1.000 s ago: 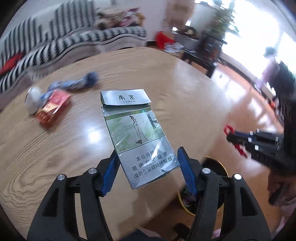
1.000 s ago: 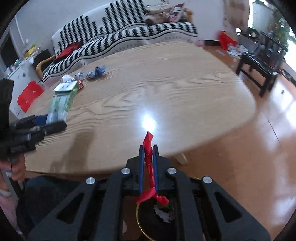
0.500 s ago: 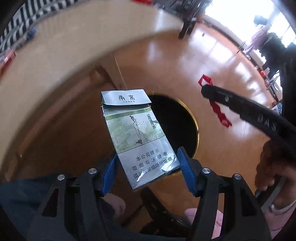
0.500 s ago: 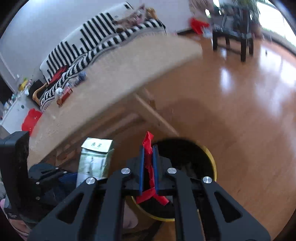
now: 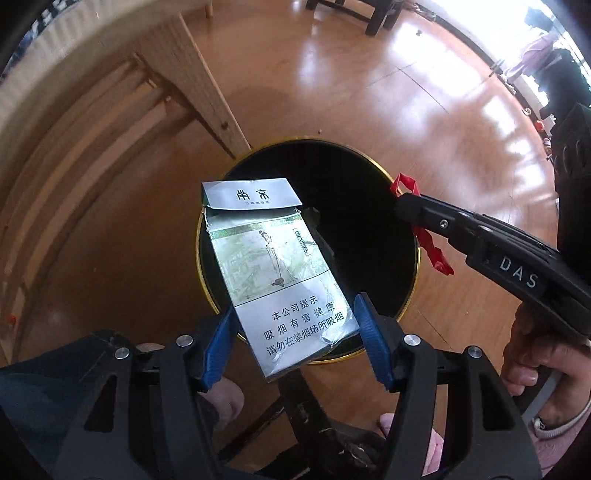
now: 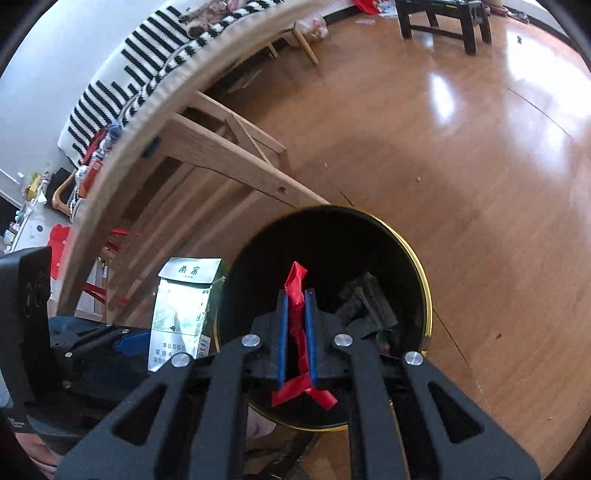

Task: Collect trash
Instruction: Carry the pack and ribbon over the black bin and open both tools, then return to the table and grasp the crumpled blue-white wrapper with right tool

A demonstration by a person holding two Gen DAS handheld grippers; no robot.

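Note:
A crumpled silver-green cigarette pack [image 5: 273, 269] with its lid flipped up is clamped by its lower end in my left gripper [image 5: 293, 325], which is shut on it. The pack hangs over the left part of a black trash bin [image 5: 351, 192] with a gold rim, standing on the floor. My right gripper [image 6: 295, 295] is shut on a thin red strip of wrapper [image 6: 295, 280], right above the bin's mouth [image 6: 369, 251]. In the left wrist view the right gripper [image 5: 402, 201] reaches in from the right with the red strip [image 5: 432, 247] dangling. The right wrist view shows the pack [image 6: 184, 306] beside the bin's left rim.
The round wooden table's edge [image 6: 122, 147] and its slanted legs [image 5: 207, 88] rise just behind the bin. Dark scraps [image 6: 365, 306] lie inside the bin. Shiny wooden floor [image 6: 461, 166] spreads to the right. A striped sofa [image 6: 147, 62] and a dark stool [image 6: 439, 22] stand further off.
Both grippers dropped from above the tabletop to below its edge and now tilt down over the bin. The pack and the red strip stayed gripped throughout.

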